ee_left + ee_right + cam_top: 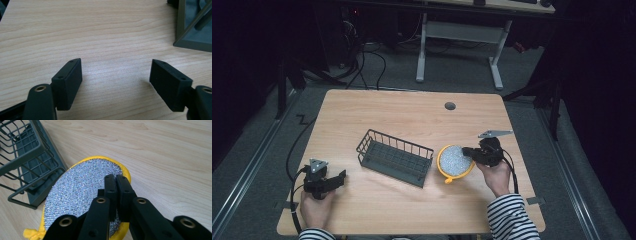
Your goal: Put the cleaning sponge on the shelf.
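A round scrub pad, silver mesh with a yellow rim, is just right of a dark wire basket at the table's middle. My right gripper reaches onto the pad from the right. In the right gripper view its jaws are pressed together on the mesh of the pad near its right rim, and the pad looks tilted. My left gripper rests at the front left of the table. Its jaws stand wide open over bare wood with nothing between them.
The basket stands slantwise, its near right corner close to the pad; a corner of it lies ahead of the left gripper. A round cable hole sits near the table's far edge. A desk frame stands beyond.
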